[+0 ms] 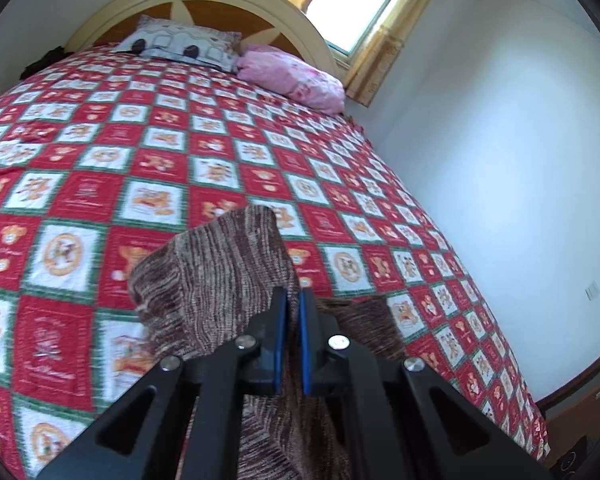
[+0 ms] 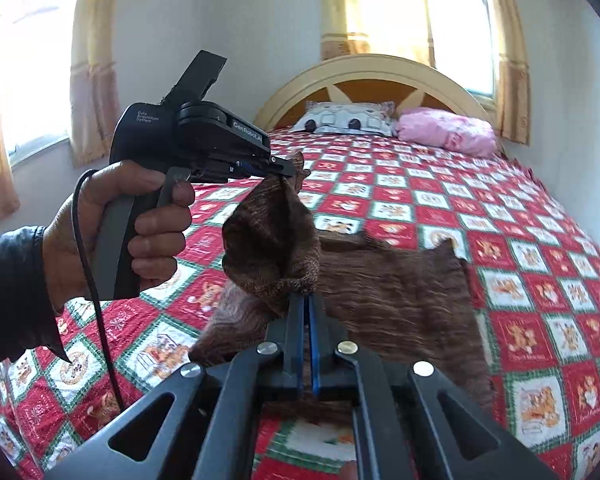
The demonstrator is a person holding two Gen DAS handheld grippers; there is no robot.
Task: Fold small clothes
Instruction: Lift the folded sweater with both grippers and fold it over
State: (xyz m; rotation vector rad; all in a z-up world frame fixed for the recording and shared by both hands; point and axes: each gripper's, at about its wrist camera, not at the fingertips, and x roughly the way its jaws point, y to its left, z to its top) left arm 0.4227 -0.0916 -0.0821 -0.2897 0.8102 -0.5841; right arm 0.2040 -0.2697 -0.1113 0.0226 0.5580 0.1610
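Knit point(image 2: 396, 280) long axis across bed | L claw point(image 1: 293, 300) + R claw point(image 2: 306, 300) both clamped on knit

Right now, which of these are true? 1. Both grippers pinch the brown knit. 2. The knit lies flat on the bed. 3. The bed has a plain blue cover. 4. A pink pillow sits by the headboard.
1. True: the left gripper and the right gripper are both shut on the brown knit.
2. False: its held edge is raised off the bed, the rest trailing on the cover.
3. False: the cover is red, white and green checks.
4. True: the pink pillow lies beside a grey one.
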